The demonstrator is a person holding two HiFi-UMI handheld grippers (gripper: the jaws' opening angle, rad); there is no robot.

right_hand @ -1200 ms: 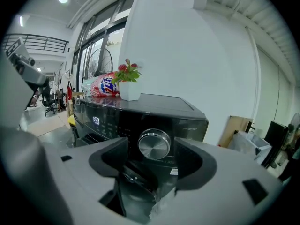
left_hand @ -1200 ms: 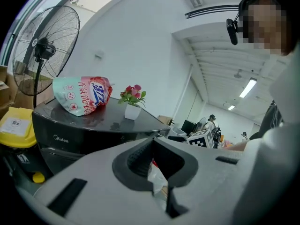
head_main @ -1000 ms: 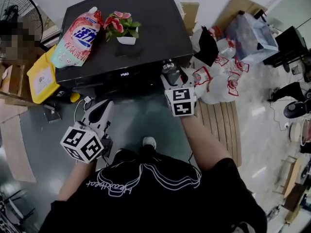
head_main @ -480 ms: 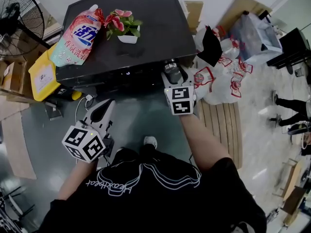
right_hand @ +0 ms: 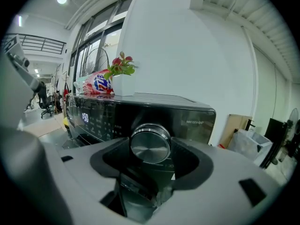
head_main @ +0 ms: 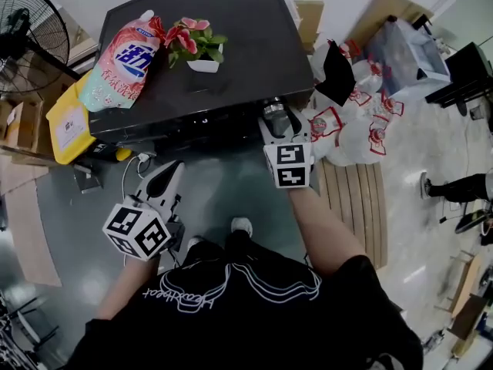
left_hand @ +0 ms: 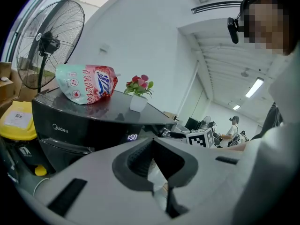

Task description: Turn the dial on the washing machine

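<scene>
Right gripper (right_hand: 150,140): jaws wide, pads against both sides of the dial (right_hand: 150,146), having just eased open a touch.
Left gripper (left_hand: 152,143): jaws together, empty, apart from the washing machine (head_main: 223,45).
Dial: right end of the front panel.
Hard to see: in the head view, the right gripper mostly covers the dial.

detergent pouch (head_main: 119,60) lies just beside potted flowers (head_main: 192,41); fan (head_main: 27,21) stands nearby.

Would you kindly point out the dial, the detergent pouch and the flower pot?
dial (right_hand: 150,144), right gripper view, on its brushed metal face.
detergent pouch (head_main: 119,60), head view, on its printed front.
flower pot (head_main: 203,65), head view, on the white pot's side.
</scene>
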